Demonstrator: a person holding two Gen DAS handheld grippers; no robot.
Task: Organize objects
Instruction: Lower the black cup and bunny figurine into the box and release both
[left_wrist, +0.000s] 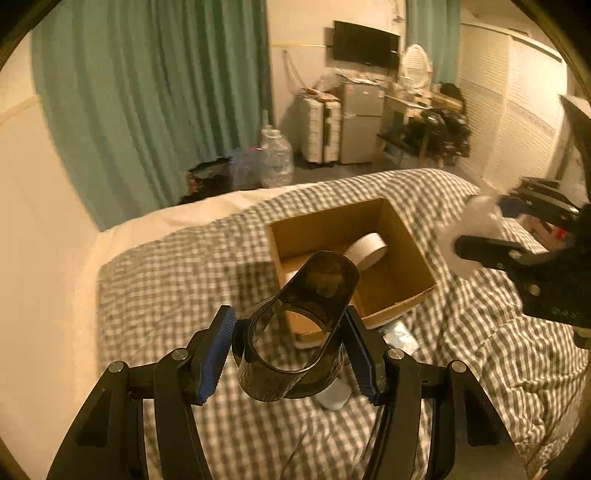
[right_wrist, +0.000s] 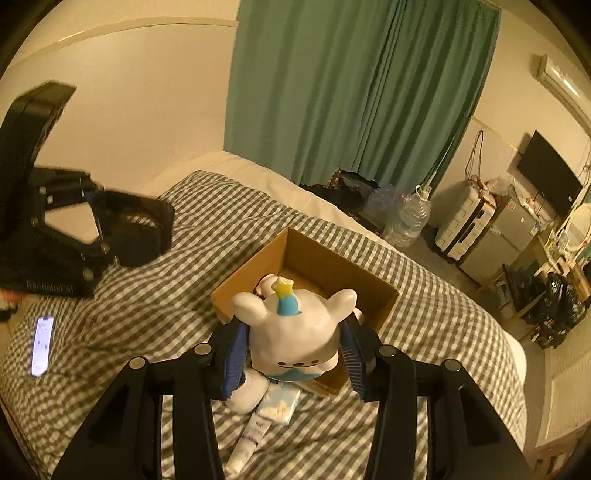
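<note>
My left gripper (left_wrist: 290, 350) is shut on a dark see-through plastic cup (left_wrist: 299, 332), held on its side above the checked bed, just in front of an open cardboard box (left_wrist: 406, 258). A white tape roll (left_wrist: 369, 249) lies in the box. My right gripper (right_wrist: 295, 354) is shut on a white bear figurine (right_wrist: 295, 332) with a blue hat and yellow star, held over the near edge of the box (right_wrist: 258, 258). The right gripper also shows in the left wrist view (left_wrist: 480, 236), blurred, to the right of the box.
On the bed near the box lie a white tube (right_wrist: 251, 439), a small blue-white packet (right_wrist: 280, 404) and a white object (right_wrist: 247, 395). A lit phone (right_wrist: 41, 345) lies at the left. Bottles (left_wrist: 275, 158), a suitcase (left_wrist: 319, 129) and a fridge stand beyond the bed.
</note>
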